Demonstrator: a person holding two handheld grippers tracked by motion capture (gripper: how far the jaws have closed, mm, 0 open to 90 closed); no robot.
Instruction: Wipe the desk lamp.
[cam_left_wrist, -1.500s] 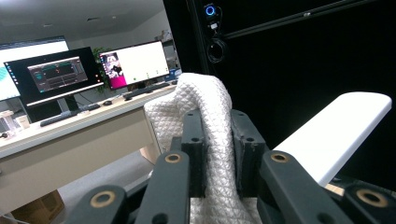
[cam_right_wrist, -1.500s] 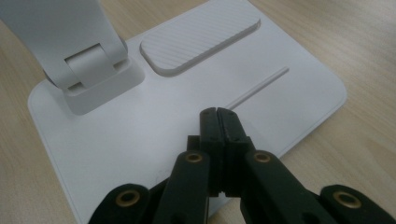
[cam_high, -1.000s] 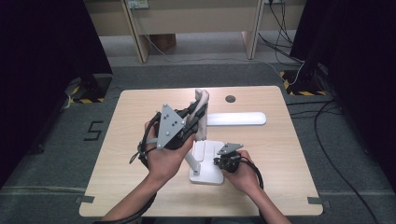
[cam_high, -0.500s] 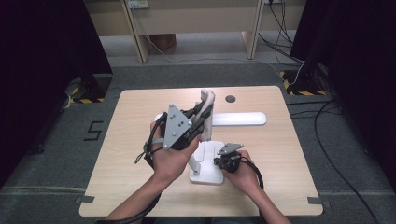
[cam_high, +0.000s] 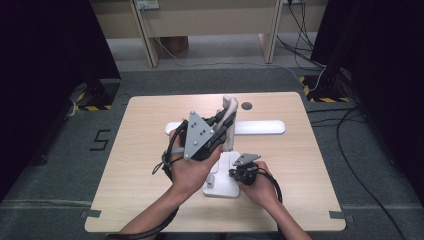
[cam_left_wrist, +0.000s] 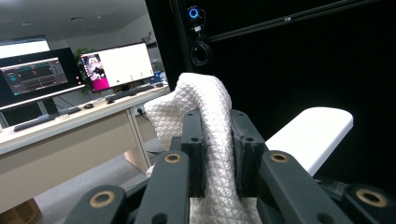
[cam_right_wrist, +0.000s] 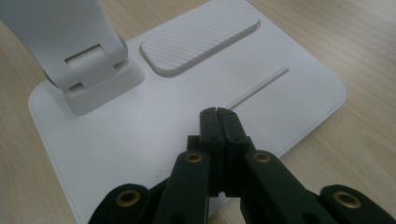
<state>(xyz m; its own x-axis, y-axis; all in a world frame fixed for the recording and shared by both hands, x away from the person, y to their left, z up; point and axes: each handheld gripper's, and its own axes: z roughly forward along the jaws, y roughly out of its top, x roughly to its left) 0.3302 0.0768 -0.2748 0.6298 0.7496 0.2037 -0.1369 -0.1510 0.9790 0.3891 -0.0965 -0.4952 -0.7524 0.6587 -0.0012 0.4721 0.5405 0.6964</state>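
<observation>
A white desk lamp stands mid-table, with a flat base (cam_high: 223, 186), an upright arm and a long head (cam_high: 260, 127). My left gripper (cam_high: 223, 118) is shut on a white quilted cloth (cam_high: 229, 106), held up against the lamp's arm. In the left gripper view the cloth (cam_left_wrist: 205, 105) bulges between my left gripper (cam_left_wrist: 217, 135) and its pads, with the lamp head (cam_left_wrist: 308, 135) behind. My right gripper (cam_right_wrist: 218, 114) is shut with nothing in it, its tips resting on the lamp base (cam_right_wrist: 140, 126) near the hinge (cam_right_wrist: 93, 70); from above, the right gripper (cam_high: 233, 173) sits at the base's right edge.
A ribbed pad (cam_right_wrist: 201, 39) lies on the base beyond my right jaws. A small dark round hole (cam_high: 246, 105) marks the table's far side. Bare wooden tabletop (cam_high: 140, 165) spreads left and right of the lamp. Cables (cam_high: 350, 150) run on the floor to the right.
My left hand has shifted a little to the right with the cloth, along the lamp's arm. The right hand has stayed on the base.
</observation>
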